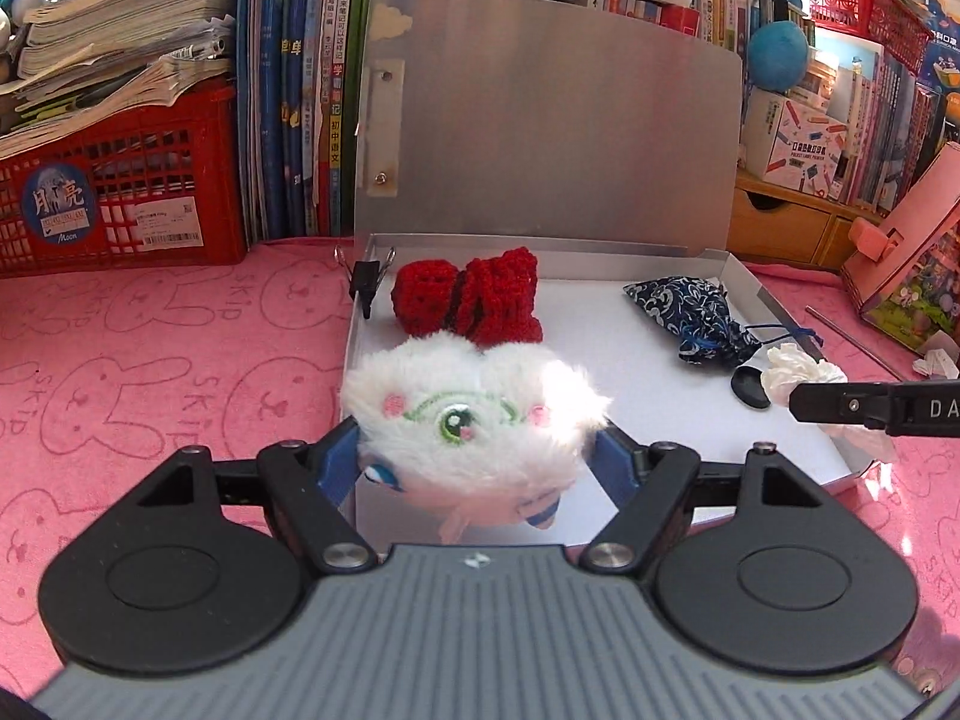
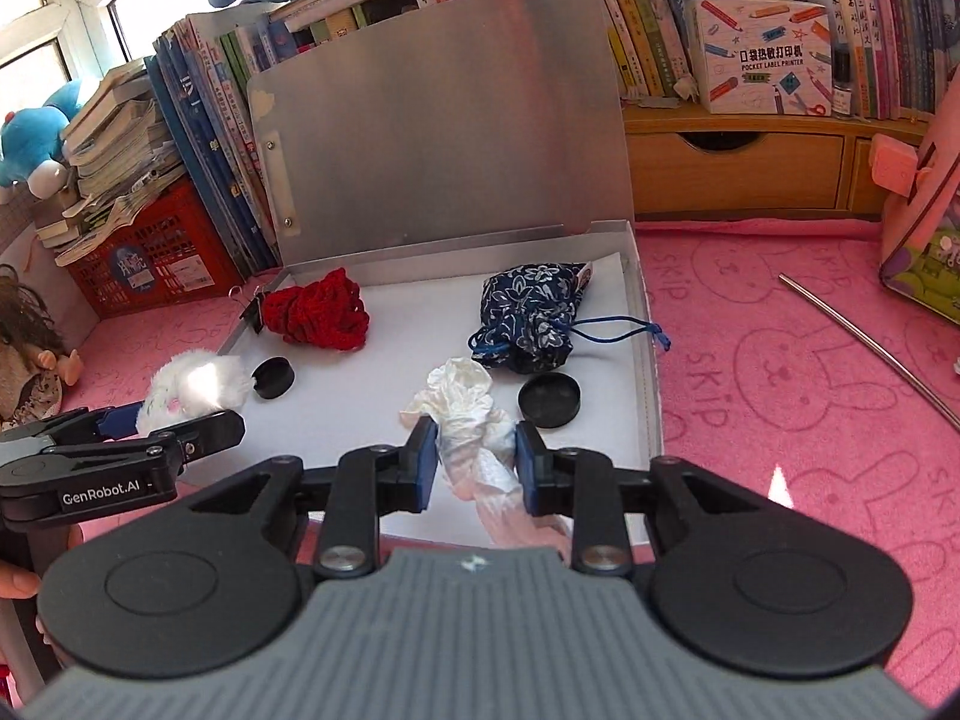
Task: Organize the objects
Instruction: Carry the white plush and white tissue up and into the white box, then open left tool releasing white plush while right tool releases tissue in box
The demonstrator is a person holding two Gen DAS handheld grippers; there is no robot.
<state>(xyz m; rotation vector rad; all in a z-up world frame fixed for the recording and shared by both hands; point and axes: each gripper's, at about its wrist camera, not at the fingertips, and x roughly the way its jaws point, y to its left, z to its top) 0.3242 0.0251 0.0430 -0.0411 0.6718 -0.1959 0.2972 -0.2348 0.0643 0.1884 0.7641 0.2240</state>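
Note:
An open metal box (image 1: 798, 330) (image 2: 645, 324) with a raised lid lies on the pink cloth. My left gripper (image 1: 474, 468) is shut on a white fluffy plush toy (image 1: 474, 420) (image 2: 192, 390) over the box's near left edge. My right gripper (image 2: 474, 462) is shut on a crumpled white glove (image 2: 474, 420) (image 1: 798, 375) over the box's near side. Inside the box lie a red crocheted piece (image 1: 474, 294) (image 2: 321, 309), a blue patterned drawstring pouch (image 1: 696, 318) (image 2: 534, 315), and two black round caps (image 2: 549, 402) (image 2: 273, 378).
A black binder clip (image 1: 366, 282) grips the box's far left corner. A red crate (image 1: 120, 198) with stacked books stands at the left, upright books behind the lid. A pink box (image 1: 900, 240) and a metal rod (image 2: 864, 342) lie at the right. A doll (image 2: 30, 354) sits far left.

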